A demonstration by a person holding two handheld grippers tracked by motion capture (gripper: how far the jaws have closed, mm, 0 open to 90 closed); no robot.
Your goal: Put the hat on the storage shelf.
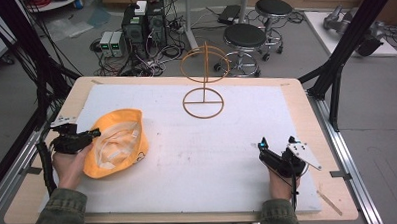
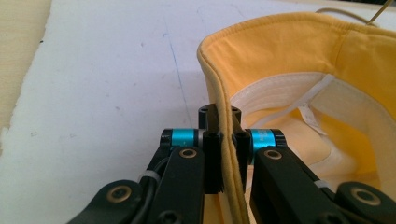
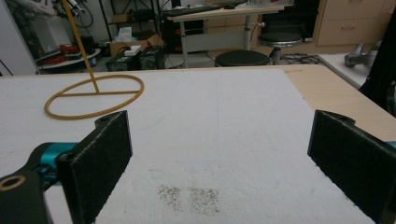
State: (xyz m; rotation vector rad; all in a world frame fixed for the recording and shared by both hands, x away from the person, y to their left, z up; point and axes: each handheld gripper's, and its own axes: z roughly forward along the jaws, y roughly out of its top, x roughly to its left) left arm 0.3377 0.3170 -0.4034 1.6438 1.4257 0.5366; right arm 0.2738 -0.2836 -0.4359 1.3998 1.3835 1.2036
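A yellow bucket hat (image 1: 116, 142) lies upside down on the left of the white board, its pale lining facing up. My left gripper (image 1: 93, 132) is shut on the hat's brim; in the left gripper view the yellow brim (image 2: 229, 158) runs pinched between the two black jaws of that gripper (image 2: 226, 145). A wire hat stand (image 1: 204, 81) with a ring base and a ring top rises at the far middle of the board, its base (image 3: 93, 95) showing in the right gripper view. My right gripper (image 1: 276, 142) rests open at the near right, and its wide-apart pads (image 3: 100, 161) hold nothing.
The white foam board (image 1: 198, 157) covers a wooden table. Black frame legs (image 1: 342, 47) stand at the right and left edges. Beyond the far edge are stools (image 1: 245, 38), computers (image 1: 143, 24) and cables on the floor. A dark smudge (image 3: 189, 198) marks the board.
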